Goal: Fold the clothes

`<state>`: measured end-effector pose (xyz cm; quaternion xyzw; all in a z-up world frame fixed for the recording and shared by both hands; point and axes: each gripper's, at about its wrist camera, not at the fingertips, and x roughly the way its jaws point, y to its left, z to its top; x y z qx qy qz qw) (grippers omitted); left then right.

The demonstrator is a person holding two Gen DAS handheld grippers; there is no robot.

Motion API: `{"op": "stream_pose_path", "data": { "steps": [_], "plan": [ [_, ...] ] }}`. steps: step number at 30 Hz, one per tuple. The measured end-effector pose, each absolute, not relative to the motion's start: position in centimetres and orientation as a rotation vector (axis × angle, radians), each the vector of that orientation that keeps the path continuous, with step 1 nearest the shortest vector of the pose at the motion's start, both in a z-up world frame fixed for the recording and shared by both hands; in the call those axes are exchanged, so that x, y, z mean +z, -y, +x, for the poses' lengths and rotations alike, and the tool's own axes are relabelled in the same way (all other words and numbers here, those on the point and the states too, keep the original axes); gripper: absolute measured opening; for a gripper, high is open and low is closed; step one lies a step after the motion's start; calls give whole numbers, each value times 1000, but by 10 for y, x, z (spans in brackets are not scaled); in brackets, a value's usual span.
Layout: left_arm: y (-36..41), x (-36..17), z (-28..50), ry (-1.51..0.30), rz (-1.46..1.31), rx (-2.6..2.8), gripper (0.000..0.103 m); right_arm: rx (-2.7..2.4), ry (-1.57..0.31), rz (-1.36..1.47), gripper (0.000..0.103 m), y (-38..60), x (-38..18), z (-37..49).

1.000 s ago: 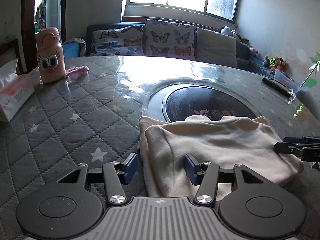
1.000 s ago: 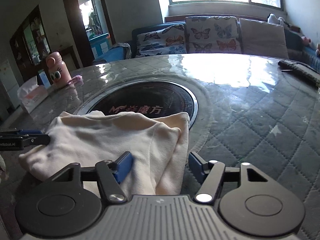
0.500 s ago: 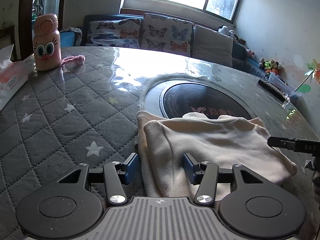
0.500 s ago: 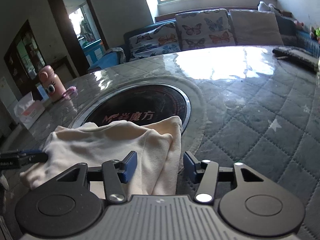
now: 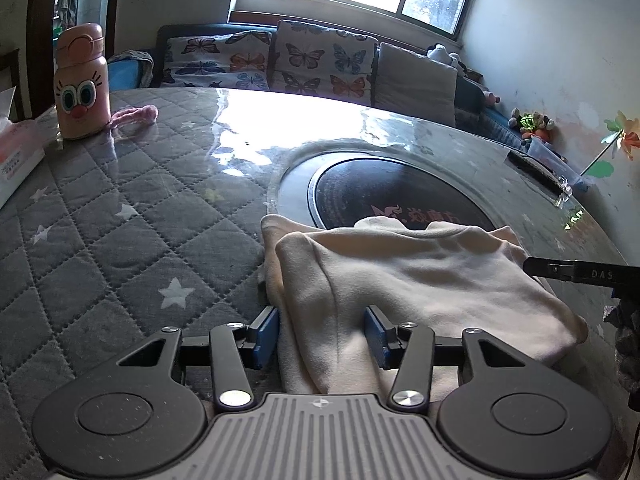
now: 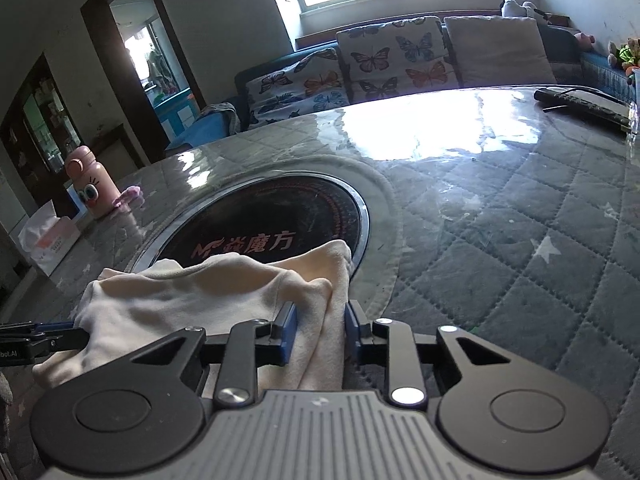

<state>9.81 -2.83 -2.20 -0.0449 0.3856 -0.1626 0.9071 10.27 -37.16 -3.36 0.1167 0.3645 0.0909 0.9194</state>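
Note:
A cream folded garment (image 5: 420, 276) lies on the quilted grey table, its far edge over the round black hotplate (image 5: 396, 200). My left gripper (image 5: 320, 332) straddles the garment's left near edge with its jaws still apart. My right gripper (image 6: 318, 330) has its blue pads narrowed onto the garment's right edge (image 6: 320, 292), pinching a fold of cloth. The garment (image 6: 208, 296) also shows in the right wrist view. Each gripper's tip shows in the other view: the right one (image 5: 576, 270) and the left one (image 6: 40, 338).
A pink cartoon bottle (image 5: 82, 82) with a pink strap stands at the far left, beside a tissue box (image 5: 16, 152). A dark remote-like object (image 6: 580, 102) lies at the far right edge. A sofa with butterfly cushions (image 5: 304, 62) is behind the table.
My right gripper's jaws have narrowed onto the garment's right edge and the view has tilted. My left gripper stays open around the left edge, shifted slightly.

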Motion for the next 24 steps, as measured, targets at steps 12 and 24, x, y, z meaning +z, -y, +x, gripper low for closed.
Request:
{"op": "stream_pose_path", "data": {
  "steps": [12,24],
  "plan": [
    [32,-20,98,-782,-95,-344,25,205,-737,201,10,361,-32,100],
    [23,-4,81,-721,-83,-322,15,266,-660,160,8,342,8,85]
  ]
}}
